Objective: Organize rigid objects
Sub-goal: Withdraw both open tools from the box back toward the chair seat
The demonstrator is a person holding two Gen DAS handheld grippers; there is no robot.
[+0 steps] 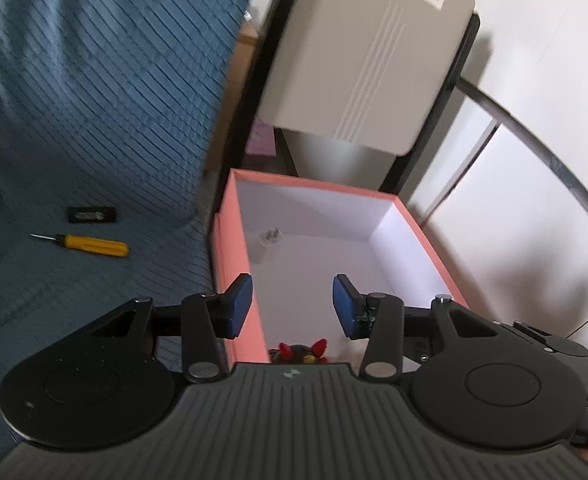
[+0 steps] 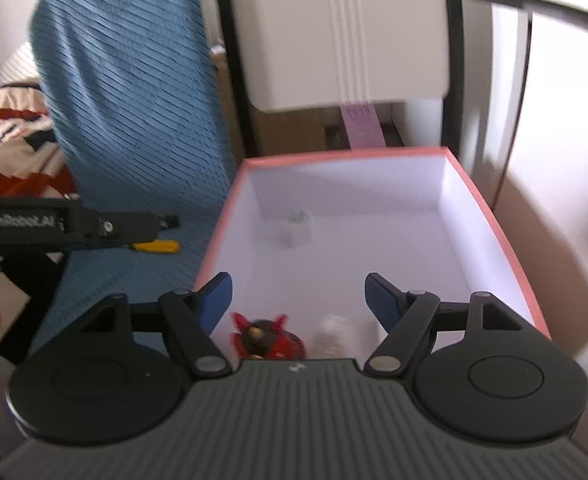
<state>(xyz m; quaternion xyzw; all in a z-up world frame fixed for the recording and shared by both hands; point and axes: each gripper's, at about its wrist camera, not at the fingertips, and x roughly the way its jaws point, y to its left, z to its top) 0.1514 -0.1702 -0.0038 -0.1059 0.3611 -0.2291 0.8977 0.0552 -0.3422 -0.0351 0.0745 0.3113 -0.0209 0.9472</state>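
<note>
Both grippers hang above a pink-walled box (image 1: 229,248) with a white inside, which sits beside a blue ribbed cover (image 1: 93,100) draped over a seat.

The left gripper (image 1: 292,305) has its blue-padded fingers (image 1: 239,304) partly apart, with nothing between them. Through the gap shows the bare white floor of the box. Its left finger stands over the box's pink left wall, its right finger over the inside. A white plug adapter (image 1: 267,245) lies on the box floor ahead of these fingers, near the left wall and toward the far end. Just below the fingers, at the near end of the box, a dark toy with red spikes (image 1: 298,351) peeks out past the gripper's body.

The right gripper (image 2: 298,300) has its fingers (image 2: 215,300) spread wider and also empty; both sit over the inside of the box. The red-spiked toy (image 2: 267,338) lies on the box floor below and between them, nearer the left finger and apart from both. Just to its right is a blurred white object (image 2: 336,336), too smeared to identify. The white plug adapter (image 2: 296,228) sits farther up the box, well ahead of the fingers.

Outside the box, on the blue cover, lie a yellow-handled screwdriver (image 1: 89,245) and, just beyond it, a small black rectangular item (image 1: 91,215). Both are well to the left of the left gripper's fingers and untouched. In the right wrist view the left gripper's black side crosses in front of the screwdriver.
</note>
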